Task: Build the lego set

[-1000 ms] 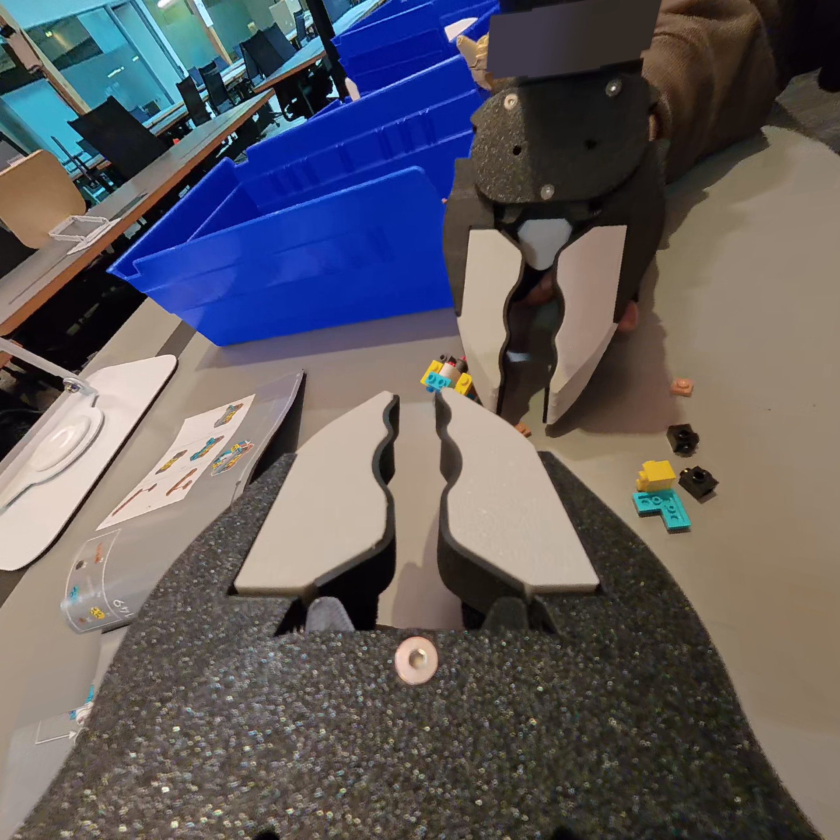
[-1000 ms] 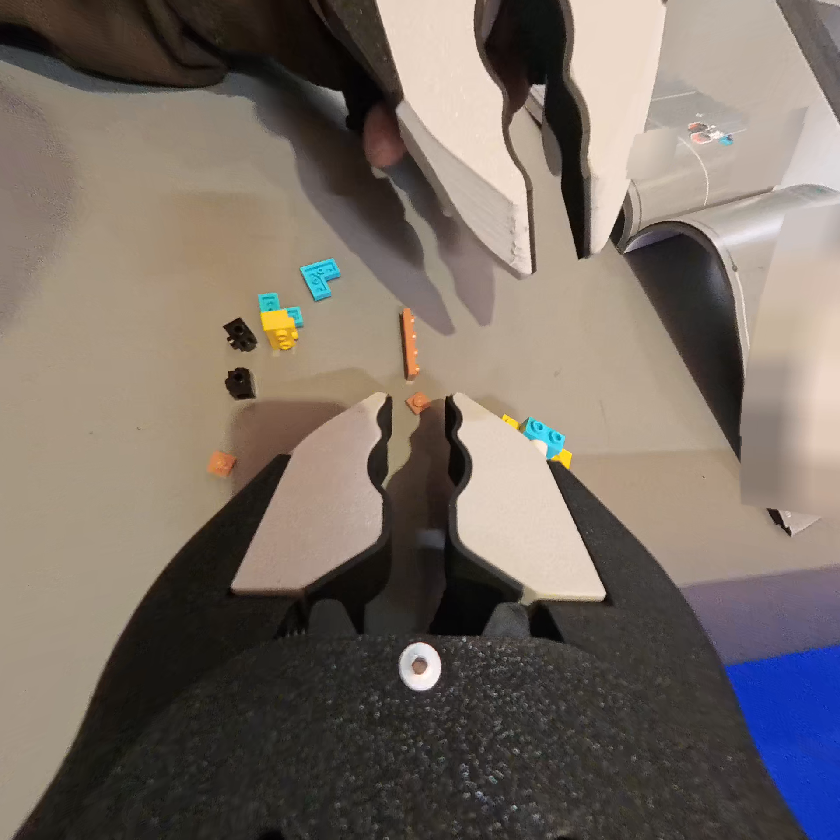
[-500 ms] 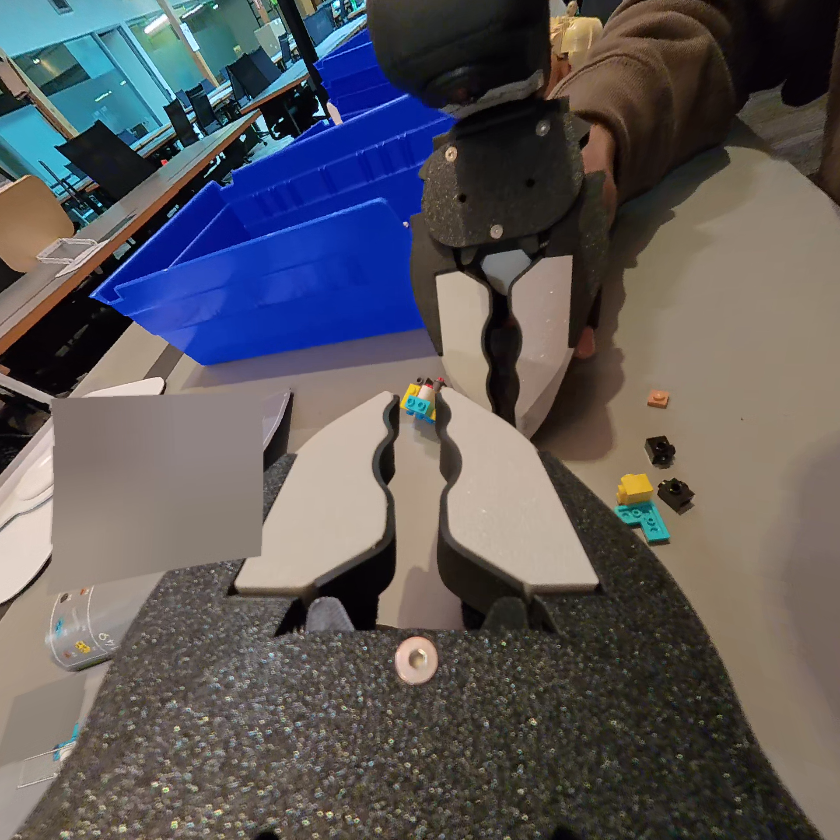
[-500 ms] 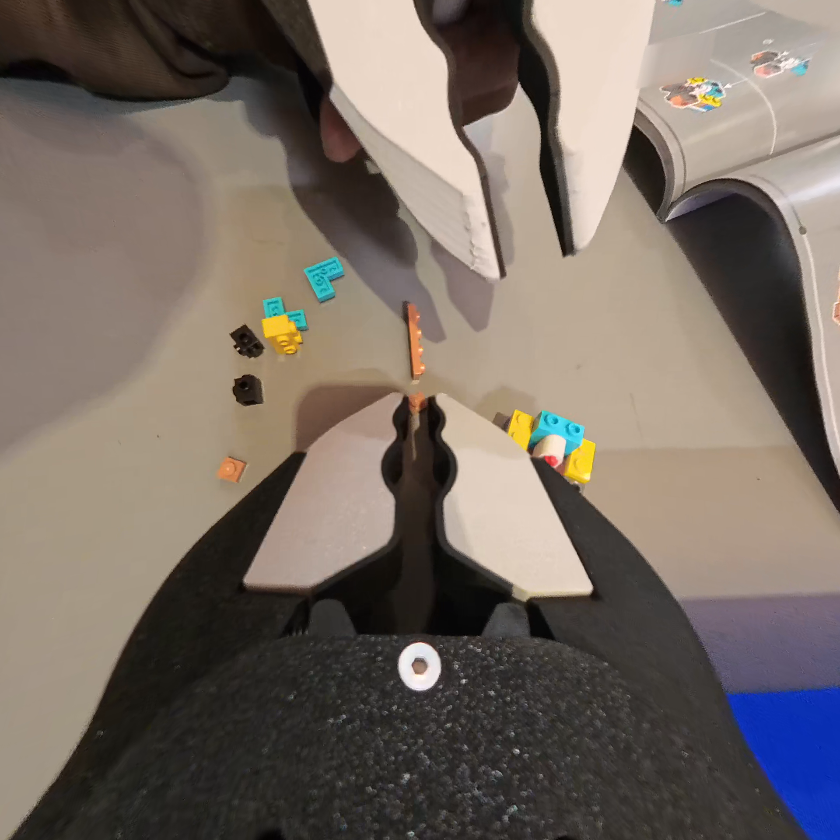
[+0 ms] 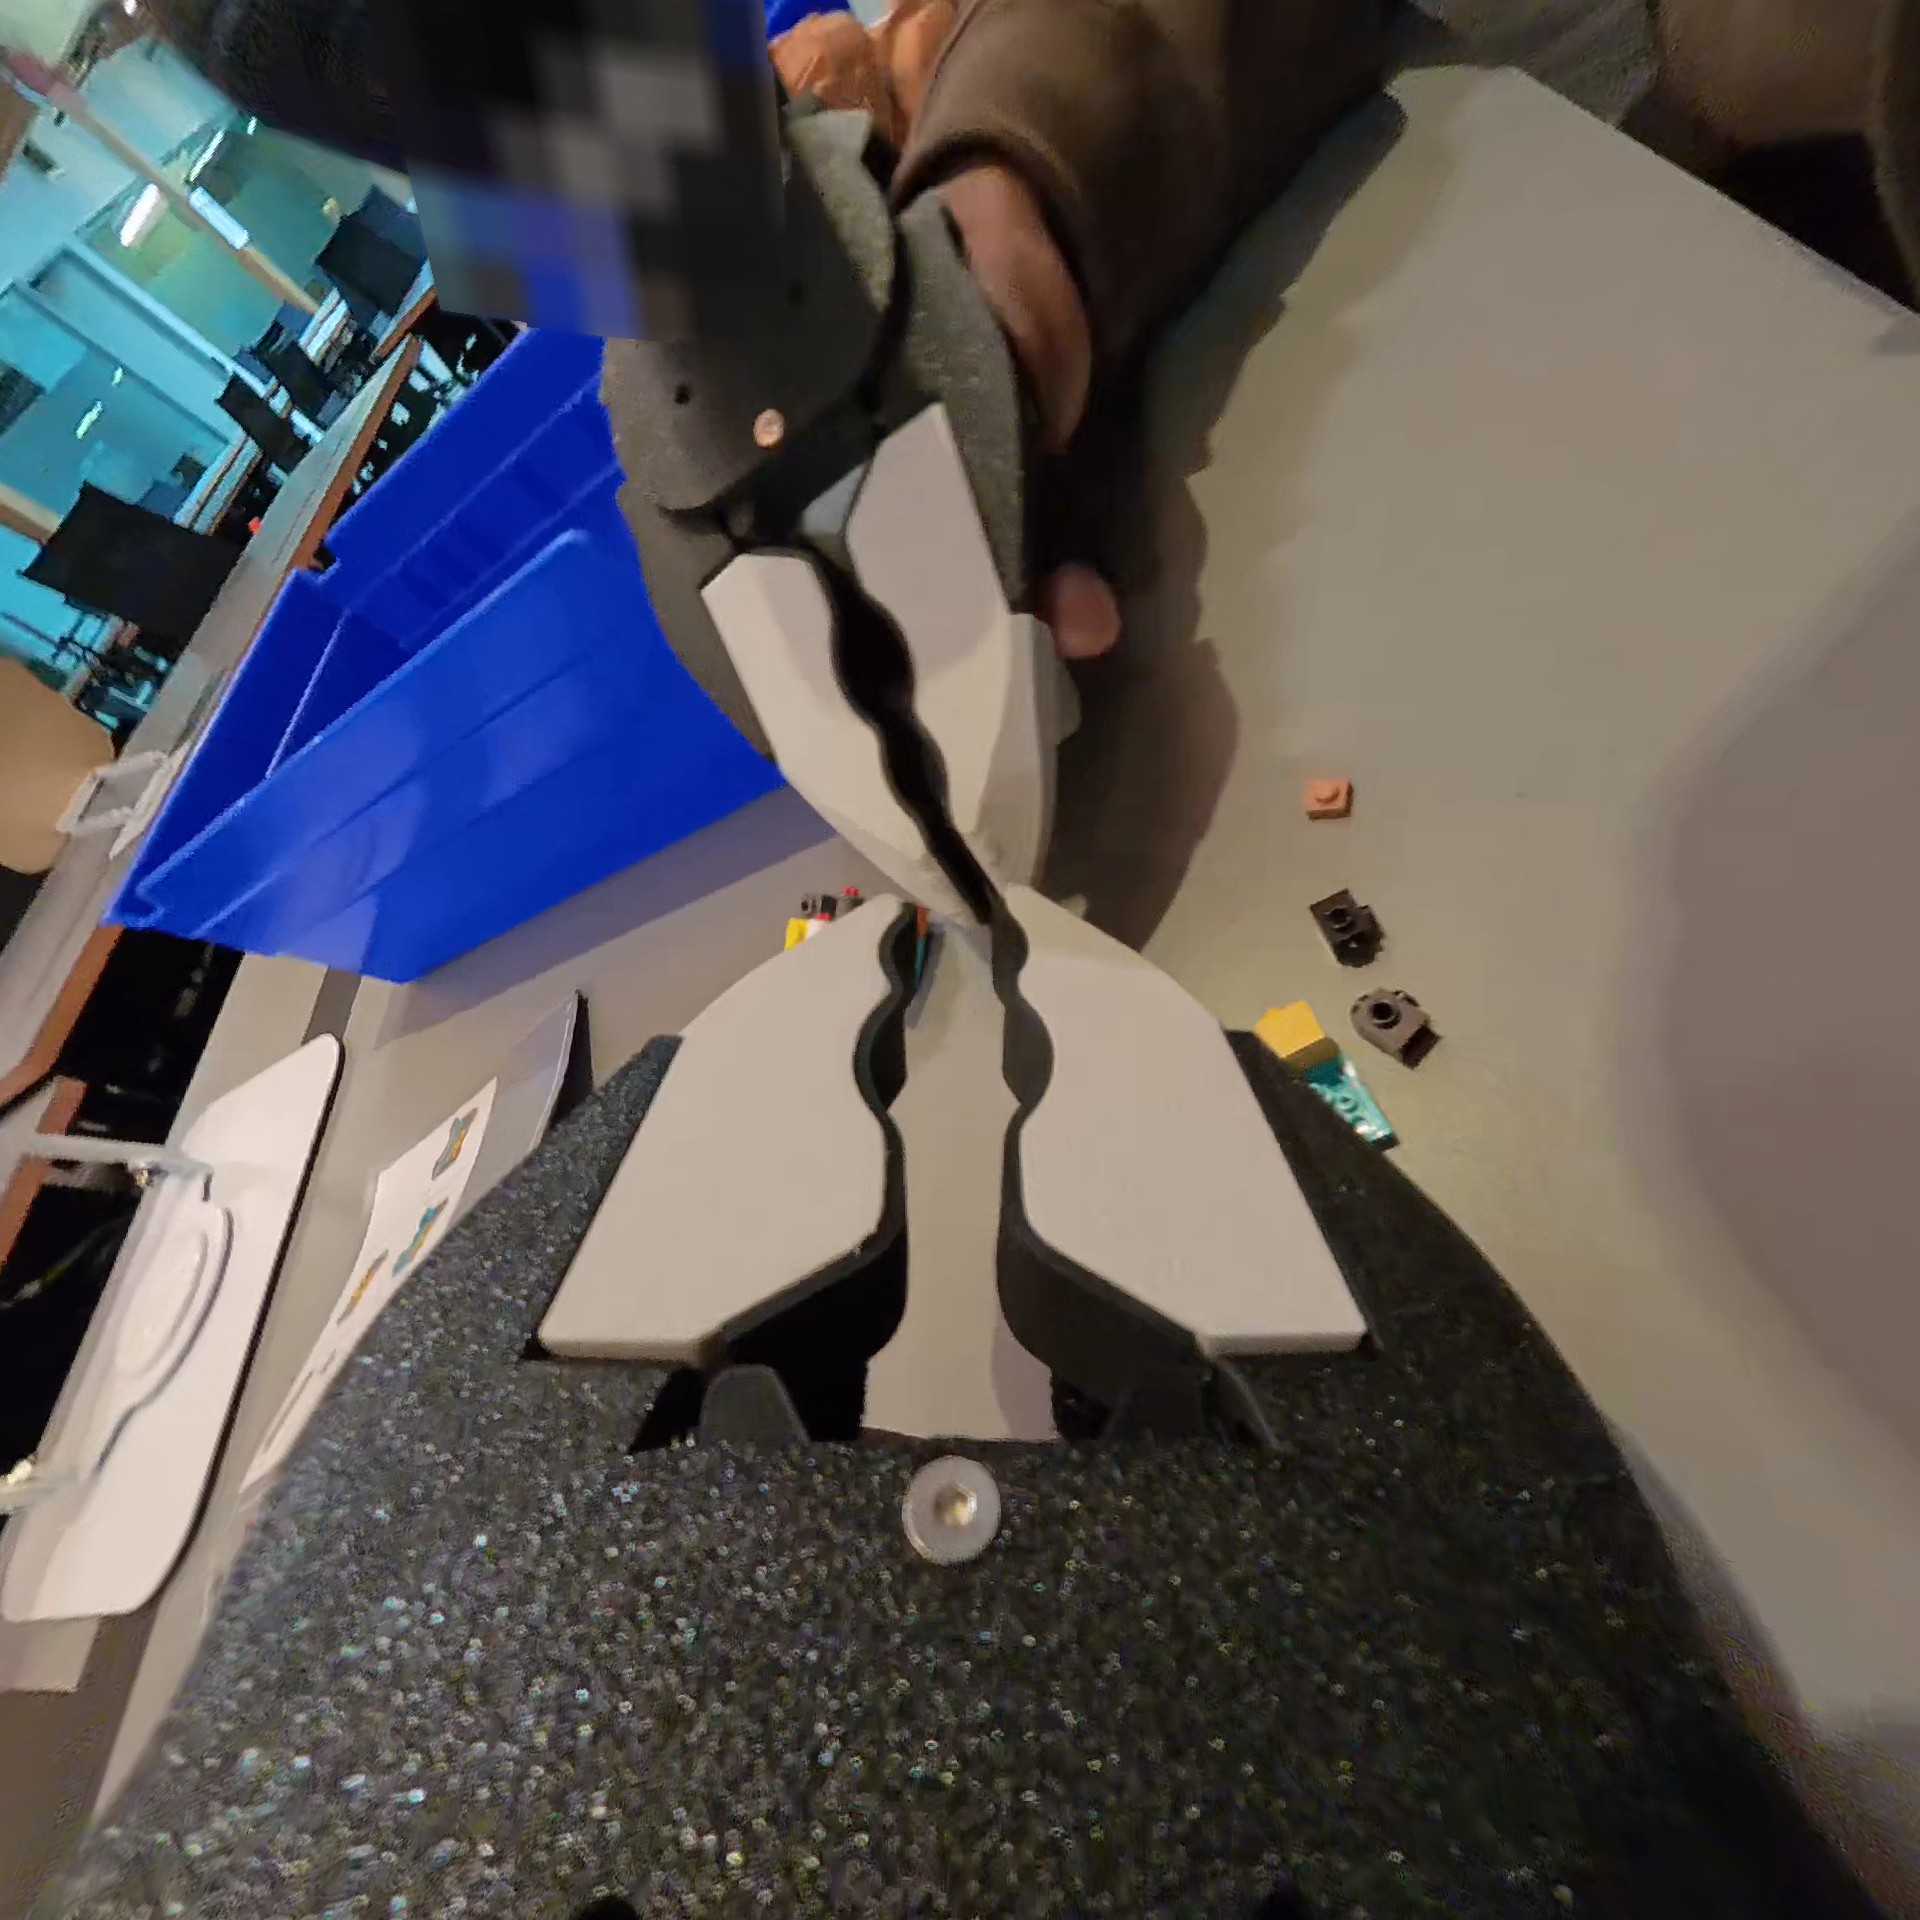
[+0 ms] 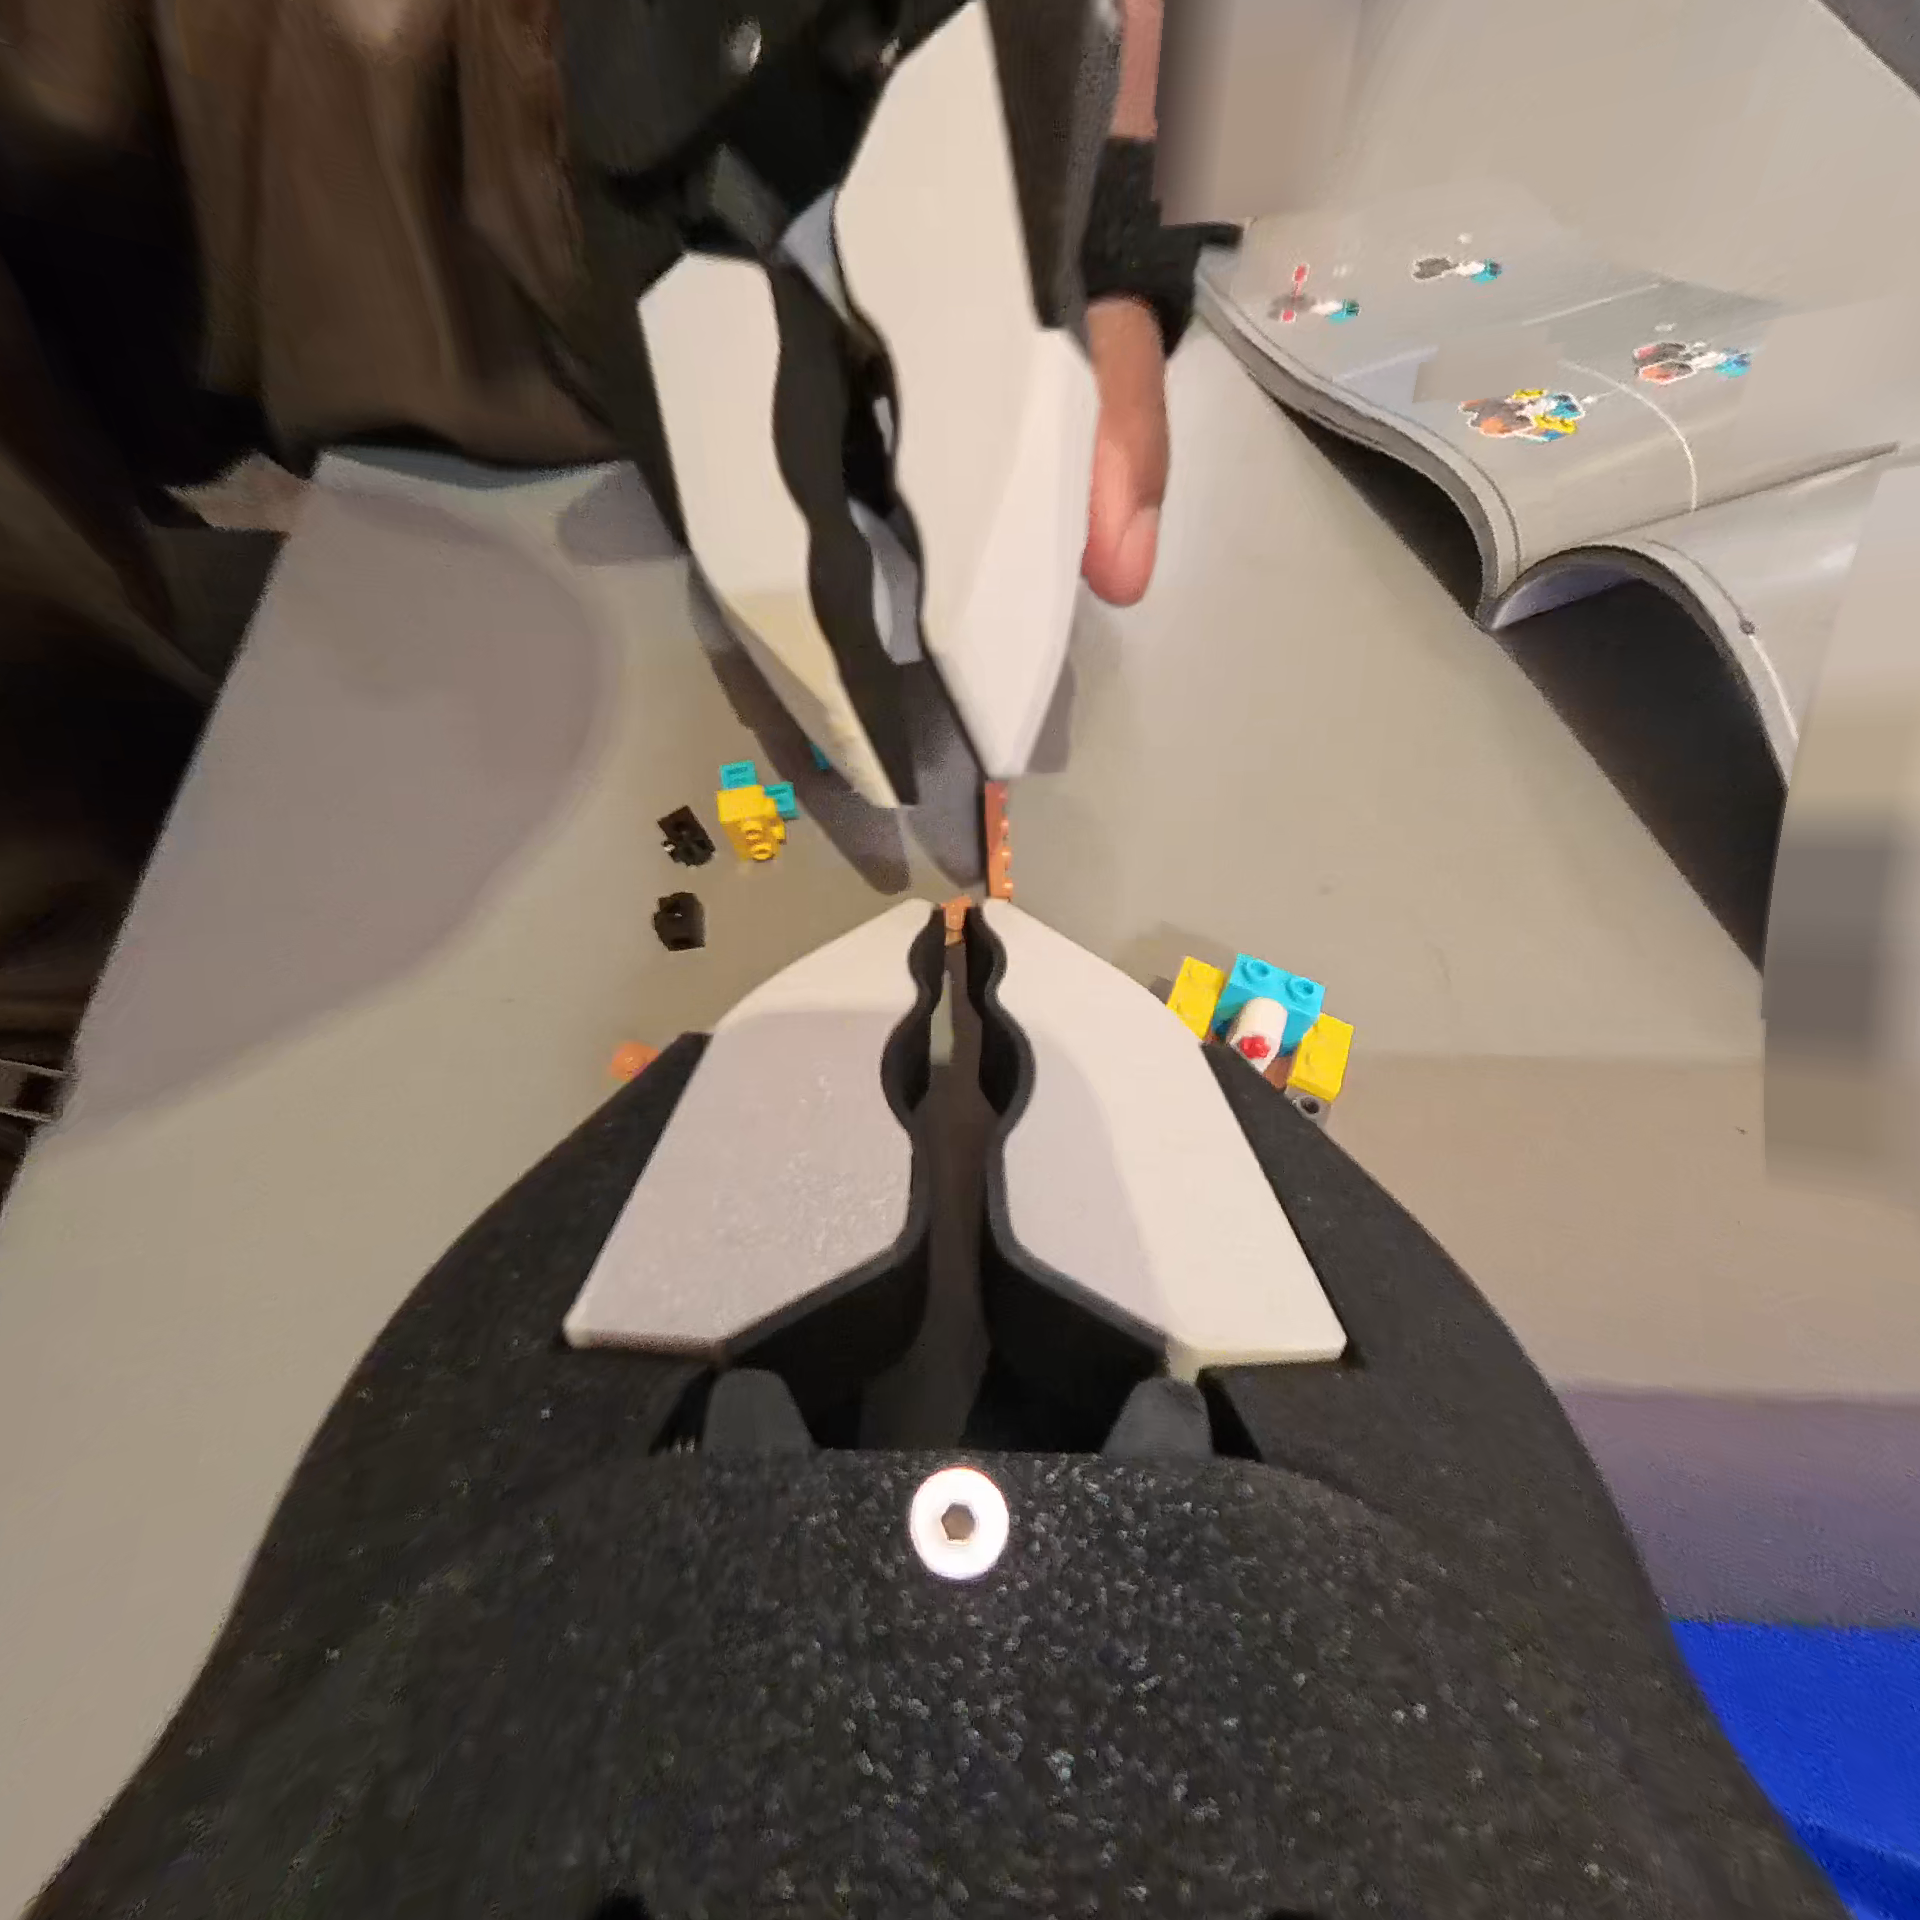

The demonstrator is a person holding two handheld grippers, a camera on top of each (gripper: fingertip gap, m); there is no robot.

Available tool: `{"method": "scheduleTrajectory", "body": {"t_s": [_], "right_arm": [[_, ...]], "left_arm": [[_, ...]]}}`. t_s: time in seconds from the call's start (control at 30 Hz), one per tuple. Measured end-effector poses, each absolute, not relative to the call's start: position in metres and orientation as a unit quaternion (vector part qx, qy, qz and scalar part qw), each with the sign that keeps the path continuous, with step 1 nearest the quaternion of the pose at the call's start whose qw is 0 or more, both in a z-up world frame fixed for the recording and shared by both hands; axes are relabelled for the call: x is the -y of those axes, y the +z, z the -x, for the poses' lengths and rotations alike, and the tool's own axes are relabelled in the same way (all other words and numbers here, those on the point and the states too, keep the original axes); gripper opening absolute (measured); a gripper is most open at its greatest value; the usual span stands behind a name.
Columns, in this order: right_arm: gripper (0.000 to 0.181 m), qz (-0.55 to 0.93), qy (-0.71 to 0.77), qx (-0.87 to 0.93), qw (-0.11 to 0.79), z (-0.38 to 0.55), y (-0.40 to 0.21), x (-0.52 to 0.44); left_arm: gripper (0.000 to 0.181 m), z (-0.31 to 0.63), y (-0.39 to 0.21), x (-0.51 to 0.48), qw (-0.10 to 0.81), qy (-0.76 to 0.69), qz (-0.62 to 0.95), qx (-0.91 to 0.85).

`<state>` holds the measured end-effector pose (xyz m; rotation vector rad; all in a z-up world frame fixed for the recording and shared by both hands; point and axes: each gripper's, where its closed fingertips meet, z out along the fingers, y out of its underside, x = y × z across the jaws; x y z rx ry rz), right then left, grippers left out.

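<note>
My right gripper (image 6: pixel 958 909) is shut on a small orange plate (image 6: pixel 956 916), pinched at its fingertips just above the grey table. A long orange plate (image 6: pixel 997 852) lies right beyond it. My left gripper (image 5: pixel 945 930) is open and comes down from the opposite side (image 6: pixel 951 790), its tips just over the long orange plate and nearly meeting the right gripper's tips (image 5: pixel 971 899). A small yellow, teal and white build (image 6: pixel 1262 1023) stands right of my right gripper and shows partly behind the left fingers (image 5: pixel 821 920).
Loose pieces lie on the table (image 5: pixel 1558 727): two black bricks (image 6: pixel 686 836) (image 6: pixel 678 920), a yellow brick on a teal plate (image 6: pixel 750 821), another small orange plate (image 5: pixel 1328 800). Blue bins (image 5: pixel 468 748) stand behind. An open instruction booklet (image 6: pixel 1558 416) lies nearby. A person's hands hold both grippers. The tips of both grippers are at nearly the same place.
My right gripper has closed on the small orange plate. The left gripper has tilted and moved in, so both sets of tips now nearly meet over the long orange plate.
</note>
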<state>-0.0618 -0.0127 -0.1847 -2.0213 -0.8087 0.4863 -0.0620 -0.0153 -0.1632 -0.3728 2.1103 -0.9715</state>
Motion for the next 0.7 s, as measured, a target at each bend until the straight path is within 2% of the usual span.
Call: {"method": "scheduleTrajectory", "body": {"t_s": [0.27, 0.7], "right_arm": [[0.004, 0.795, 0.332, 0.257, 0.439, 0.067, -0.164, 0.029], [0.003, 0.781, 0.394, 0.231, 0.426, 0.075, -0.157, 0.031]], "left_arm": [[0.016, 0.068, -0.164, 0.03, 0.396, -0.379, 0.097, -0.831], [0.013, 0.068, -0.16, 0.039, 0.435, -0.358, 0.053, -0.825]]}}
